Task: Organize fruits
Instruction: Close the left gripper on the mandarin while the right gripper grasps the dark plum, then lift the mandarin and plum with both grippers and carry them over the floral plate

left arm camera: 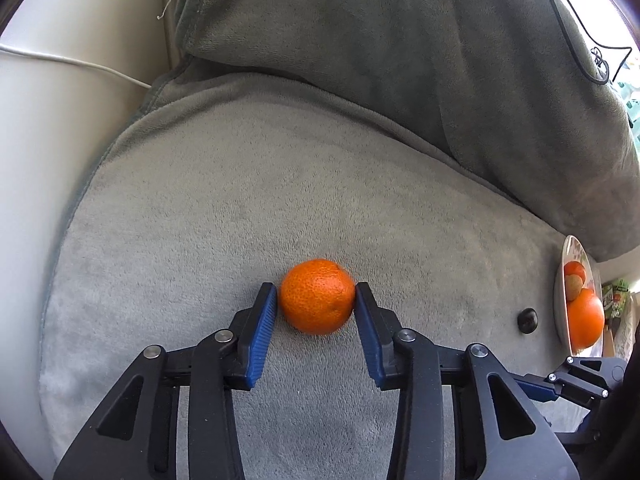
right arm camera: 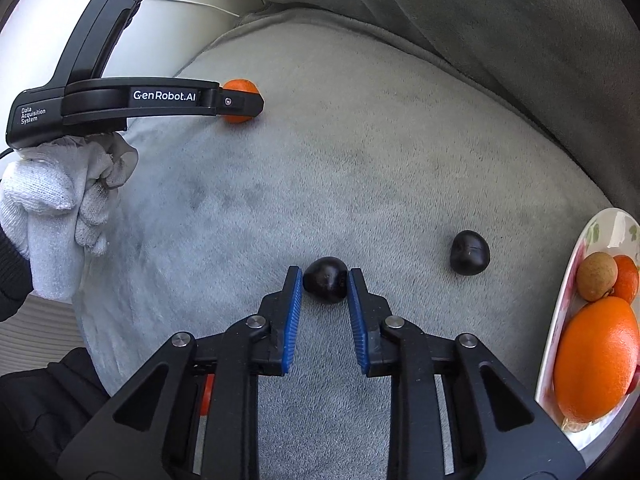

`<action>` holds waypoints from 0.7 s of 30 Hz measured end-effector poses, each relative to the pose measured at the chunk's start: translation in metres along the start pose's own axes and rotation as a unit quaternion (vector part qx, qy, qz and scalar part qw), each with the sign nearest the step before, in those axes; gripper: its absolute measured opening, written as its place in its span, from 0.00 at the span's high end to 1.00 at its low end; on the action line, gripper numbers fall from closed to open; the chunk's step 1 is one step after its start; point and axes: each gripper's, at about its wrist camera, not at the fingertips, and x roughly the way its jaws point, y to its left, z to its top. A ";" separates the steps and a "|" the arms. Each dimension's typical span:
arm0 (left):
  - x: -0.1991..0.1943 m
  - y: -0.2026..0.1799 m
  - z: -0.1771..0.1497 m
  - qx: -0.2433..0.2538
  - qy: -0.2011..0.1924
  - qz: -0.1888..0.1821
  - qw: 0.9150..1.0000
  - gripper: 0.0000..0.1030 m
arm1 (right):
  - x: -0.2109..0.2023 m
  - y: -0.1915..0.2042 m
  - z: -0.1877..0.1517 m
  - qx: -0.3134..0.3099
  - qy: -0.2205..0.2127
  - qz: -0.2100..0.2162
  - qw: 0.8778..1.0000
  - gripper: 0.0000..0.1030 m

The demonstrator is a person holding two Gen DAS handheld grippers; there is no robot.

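On sofa seat, both wrist views, entries by size:
Sofa: cream leather (left arm camera: 48, 128), visible at left edge of both views.
Back cushion: darker grey plush (left arm camera: 400, 60), leaning over rear of seat.
Seat cover: light grey plush (left arm camera: 240, 200), carrying all loose fruit and the plate.
Plate: white with floral print (right arm camera: 576, 264), resting on seat cover at far right; holding a large orange (right arm camera: 596, 360), a smaller orange fruit (right arm camera: 630, 276) and a small round brown fruit (right arm camera: 596, 276), packed close together.
Left claw: (left arm camera: 316, 298) angled steeply down; blue pads pressed against both sides of a mandarin (left arm camera: 317, 296), clamped on it; mandarin sitting on seat cover.
Gloved hand: white knit glove (right arm camera: 60, 204) gripping left claw's handle, seen from right wrist view; black sleeve below.
Right claw: (right arm camera: 324, 280) angled steeply down; pads drawn in against both sides of a dark fruit (right arm camera: 325, 279), clamped on it; fruit touching seat cover.
Second dark fruit: (right arm camera: 469, 253) loose on seat cover, between right claw and plate, apart from both.
White cord: thin (left arm camera: 72, 63), running across the leather at upper left.
Black cable: (left arm camera: 576, 36) draped over back cushion at upper right.
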 end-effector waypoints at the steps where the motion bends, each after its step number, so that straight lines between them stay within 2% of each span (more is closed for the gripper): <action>1: 0.000 -0.002 0.000 0.002 0.000 0.001 1.000 0.66 | -0.001 0.000 0.000 0.000 -0.001 0.000 1.000 0.77; 13: -0.016 -0.014 -0.007 0.010 -0.019 -0.008 1.000 0.66 | -0.032 -0.007 -0.012 0.011 -0.034 0.000 0.999 0.77; 21: -0.038 -0.037 -0.010 0.023 -0.035 -0.036 0.998 0.66 | -0.061 -0.017 -0.028 0.037 -0.061 -0.005 0.997 0.77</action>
